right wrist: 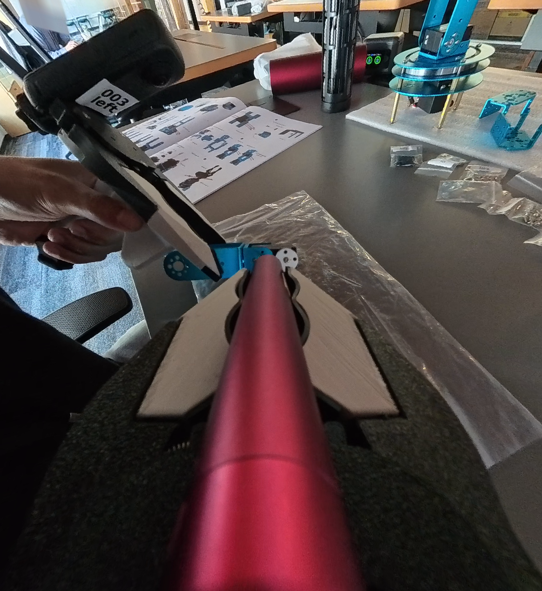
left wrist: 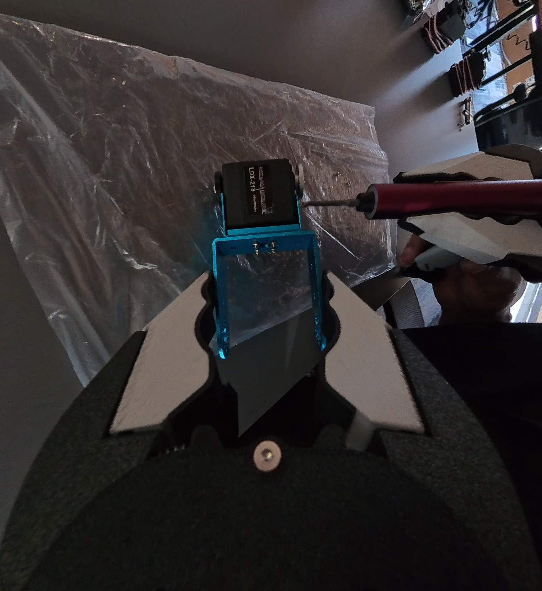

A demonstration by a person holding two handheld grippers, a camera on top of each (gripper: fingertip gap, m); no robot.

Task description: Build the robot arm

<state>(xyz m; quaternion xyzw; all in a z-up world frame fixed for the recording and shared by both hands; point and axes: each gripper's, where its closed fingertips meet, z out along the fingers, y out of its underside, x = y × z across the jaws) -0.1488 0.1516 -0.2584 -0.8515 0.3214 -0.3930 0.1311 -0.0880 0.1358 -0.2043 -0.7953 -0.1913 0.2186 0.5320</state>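
My left gripper [left wrist: 266,281] is shut on a blue metal U-bracket [left wrist: 266,256] that carries a black servo [left wrist: 260,193] at its far end, held above a clear plastic bag [left wrist: 135,160]. My right gripper [right wrist: 268,275] is shut on a red electric screwdriver [right wrist: 263,399]. In the left wrist view the screwdriver [left wrist: 455,200] comes in from the right and its thin bit [left wrist: 327,202] reaches the servo's right side. In the right wrist view the screwdriver's tip sits by the servo's white round horn [right wrist: 288,256], with the left gripper [right wrist: 213,271] clamping the blue bracket [right wrist: 231,260] from the left.
On the grey table [right wrist: 391,256] lie an open instruction booklet [right wrist: 218,140], several small parts bags [right wrist: 487,182], another blue bracket [right wrist: 509,121] and a partly built blue robot on round acrylic plates [right wrist: 439,67]. A black cylinder [right wrist: 340,54] and a red case [right wrist: 295,73] stand behind.
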